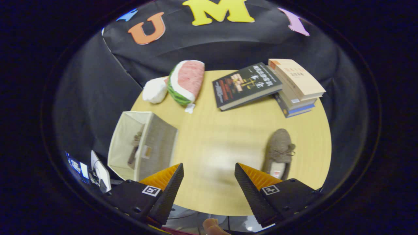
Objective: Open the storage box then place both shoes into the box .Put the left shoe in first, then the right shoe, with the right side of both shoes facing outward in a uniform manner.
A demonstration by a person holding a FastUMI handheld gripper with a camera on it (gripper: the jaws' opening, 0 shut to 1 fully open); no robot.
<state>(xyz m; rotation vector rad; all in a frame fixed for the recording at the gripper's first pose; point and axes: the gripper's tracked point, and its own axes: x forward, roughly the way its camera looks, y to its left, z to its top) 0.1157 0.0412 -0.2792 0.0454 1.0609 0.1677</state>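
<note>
A beige fabric storage box (160,143) stands open on the round wooden table (225,130), just beyond my left finger. Inside it one brown shoe (134,148) stands on edge against the wall. A second brown slipper-like shoe with a bow (277,151) lies flat on the table just beyond my right finger, toe pointing away. My gripper (209,173) hovers above the table's near edge, open, with bare tabletop between its fingers.
A watermelon-slice plush (186,81) and a white plush (155,90) lie at the table's far left. A black book (245,85) leans on a stack of books (295,88) at the far right. A person's fingertip (212,227) shows below the gripper.
</note>
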